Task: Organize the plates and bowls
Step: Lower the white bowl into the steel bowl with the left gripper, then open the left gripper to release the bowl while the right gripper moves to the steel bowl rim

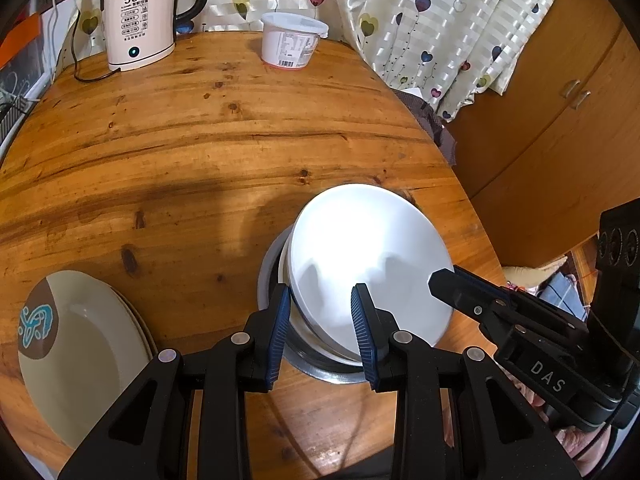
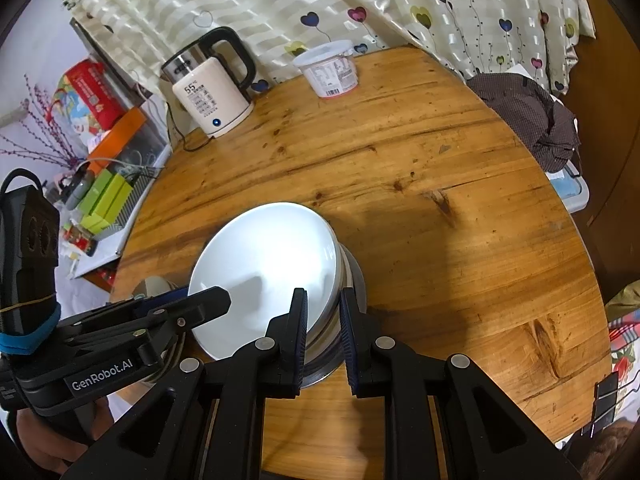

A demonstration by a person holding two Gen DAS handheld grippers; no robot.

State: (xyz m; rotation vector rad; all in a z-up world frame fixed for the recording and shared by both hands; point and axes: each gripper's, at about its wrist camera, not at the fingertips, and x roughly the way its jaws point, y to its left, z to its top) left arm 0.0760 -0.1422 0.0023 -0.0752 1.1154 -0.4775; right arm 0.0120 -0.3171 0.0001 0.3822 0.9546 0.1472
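A kettle (image 1: pixel 138 16) and a lidded tub (image 1: pixel 291 40) stood at the table's (image 1: pixel 200 140) far edge. Mid-table, a white plate (image 1: pixel 368 256) lay tilted over a metal bowl (image 1: pixel 268 276); left gripper (image 1: pixel 320 300) fingers apart straddled its rim, right gripper (image 2: pixel 323 304) fingers were clamped on the opposite rim. Only the left view showed cream plates (image 1: pixel 80 348).

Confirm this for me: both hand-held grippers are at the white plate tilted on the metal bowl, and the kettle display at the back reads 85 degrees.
One detail is off: the kettle display reads 55, not 85, as the left wrist view shows. The rest stands: the left hand-held gripper and right hand-held gripper are both at the white plate tilted on the metal bowl.
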